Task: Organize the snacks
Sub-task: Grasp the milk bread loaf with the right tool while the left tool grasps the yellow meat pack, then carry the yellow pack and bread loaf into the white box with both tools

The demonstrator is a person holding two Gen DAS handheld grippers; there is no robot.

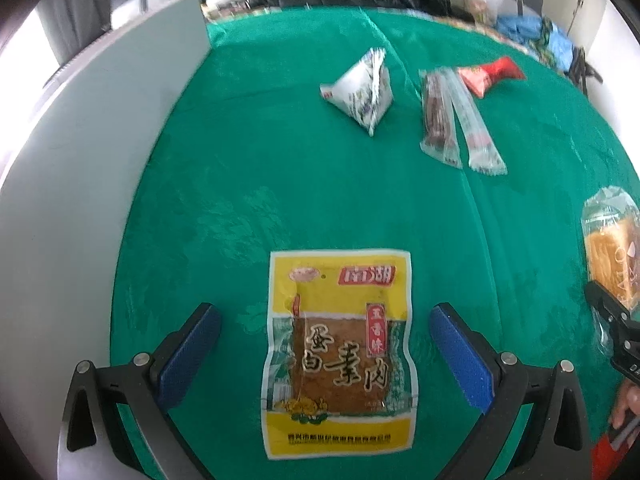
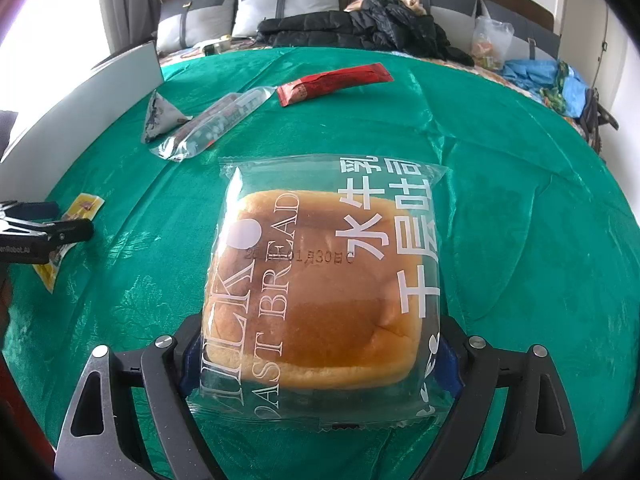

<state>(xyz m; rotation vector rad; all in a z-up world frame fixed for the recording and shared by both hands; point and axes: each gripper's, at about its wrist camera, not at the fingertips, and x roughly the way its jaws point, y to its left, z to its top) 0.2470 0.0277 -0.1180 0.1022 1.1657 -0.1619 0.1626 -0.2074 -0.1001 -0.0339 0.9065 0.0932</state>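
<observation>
My left gripper (image 1: pixel 325 334) is open, its blue pads either side of a yellow packet of dried tofu (image 1: pixel 340 354) lying flat on the green cloth (image 1: pixel 260 168). My right gripper (image 2: pixel 320 356) is shut on a clear bag holding a square toast bread (image 2: pixel 320 280), gripped at its near end. The bread bag also shows at the right edge of the left wrist view (image 1: pixel 612 244). The left gripper (image 2: pixel 48 232) and yellow packet (image 2: pixel 80 208) show at the left of the right wrist view.
A white pyramid packet (image 1: pixel 360 88), two clear stick packs (image 1: pixel 456 120) and a red wrapper (image 1: pixel 490 74) lie farther back on the cloth. A grey board (image 1: pixel 100 140) stands along the left. Black jacket (image 2: pixel 360 28), pillows and bags lie behind.
</observation>
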